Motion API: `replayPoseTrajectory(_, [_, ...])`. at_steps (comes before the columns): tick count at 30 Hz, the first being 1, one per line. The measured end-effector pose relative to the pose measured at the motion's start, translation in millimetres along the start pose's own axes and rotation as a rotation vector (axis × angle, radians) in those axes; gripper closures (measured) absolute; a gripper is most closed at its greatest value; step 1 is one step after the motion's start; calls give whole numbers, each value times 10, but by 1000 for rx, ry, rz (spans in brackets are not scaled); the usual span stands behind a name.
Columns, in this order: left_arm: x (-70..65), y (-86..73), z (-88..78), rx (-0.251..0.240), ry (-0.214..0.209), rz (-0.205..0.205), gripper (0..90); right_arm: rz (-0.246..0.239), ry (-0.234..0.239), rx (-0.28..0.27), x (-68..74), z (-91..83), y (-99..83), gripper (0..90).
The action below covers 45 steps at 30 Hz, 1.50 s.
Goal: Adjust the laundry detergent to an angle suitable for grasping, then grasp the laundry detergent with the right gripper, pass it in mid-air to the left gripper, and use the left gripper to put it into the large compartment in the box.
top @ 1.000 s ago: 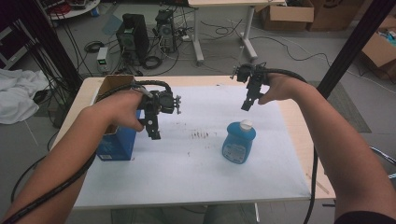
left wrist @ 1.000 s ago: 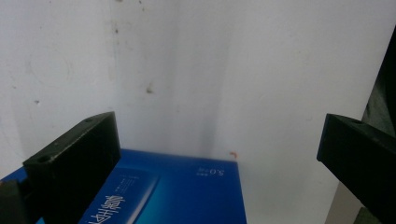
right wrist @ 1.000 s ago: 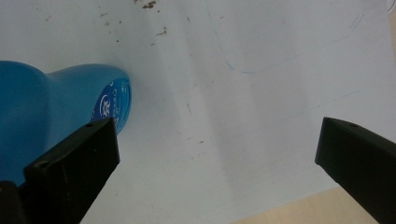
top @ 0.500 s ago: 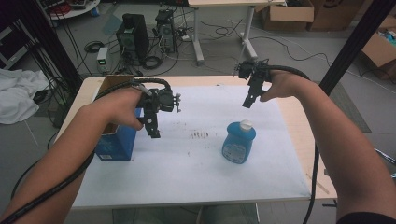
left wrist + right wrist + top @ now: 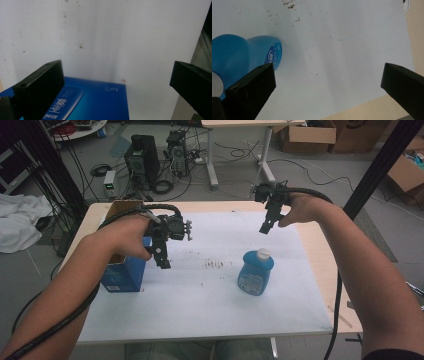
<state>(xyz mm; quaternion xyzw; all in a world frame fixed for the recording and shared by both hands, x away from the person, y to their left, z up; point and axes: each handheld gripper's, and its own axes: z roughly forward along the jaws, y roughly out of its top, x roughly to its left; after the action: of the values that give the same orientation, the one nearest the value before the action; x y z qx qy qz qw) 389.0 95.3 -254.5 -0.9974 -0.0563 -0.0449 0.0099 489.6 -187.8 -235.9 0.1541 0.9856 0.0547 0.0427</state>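
Observation:
A blue bottle with a white cap stands upright on the white sheet, right of centre. A blue box with an open cardboard top stands at the sheet's left edge. My left gripper hangs open just right of the box, above the sheet; in the left gripper view the box lies below its wide-apart jaws. My right gripper is open, raised above the sheet behind the bottle. The bottle appears at the left of the right gripper view, beside the left jaw.
The wooden table edges the sheet on the right and far side. Brown stains mark the sheet's middle. Beyond the table stand computer towers, cables and cardboard boxes. A black pole leans at the right.
My right gripper has lifted slightly and drifted back from the bottle. The left gripper, the box and the bottle have stayed put.

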Motion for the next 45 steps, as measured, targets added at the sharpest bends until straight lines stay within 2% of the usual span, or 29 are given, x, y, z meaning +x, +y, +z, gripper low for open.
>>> replayPoseTrajectory(6, [2, -32, 34, -11, -3, -15, 1, -3, 0, 8, -20, 48, 23, 0])
replayPoseTrajectory(9, [-19, -44, 48, 2, -5, -14, 1, -7, -4, 14, -15, 45, 38, 0])
replayPoseTrajectory(16, [-24, -55, 27, -3, -4, -13, 1, 9, -5, 6, -42, 22, 36, 0])
replayPoseTrajectory(22, [-19, -32, 27, -3, -1, -10, 1, 3, -16, 7, -39, 13, 23, 0])
replayPoseTrajectory(30, [-42, 22, 29, 10, -6, 3, 1, 10, -25, -55, -14, -53, -74, 0])
replayPoseTrajectory(34, [-41, 41, 26, 17, -4, 14, 1, 41, -23, -101, -39, -87, -228, 0])
replayPoseTrajectory(37, [-45, 46, 25, 8, -3, 22, 1, 66, -12, -206, -45, -124, -412, 0])
replayPoseTrajectory(39, [-41, 52, 35, 9, -3, 31, 1, 82, -18, -260, -34, -119, -520, 0])
replayPoseTrajectory(41, [-33, 53, 53, 5, -5, 35, 1, 101, -36, -290, -9, -105, -611, 0])
replayPoseTrajectory(45, [-14, 65, 87, 2, -10, 45, 1, 149, -38, -408, 50, -79, -865, 0])
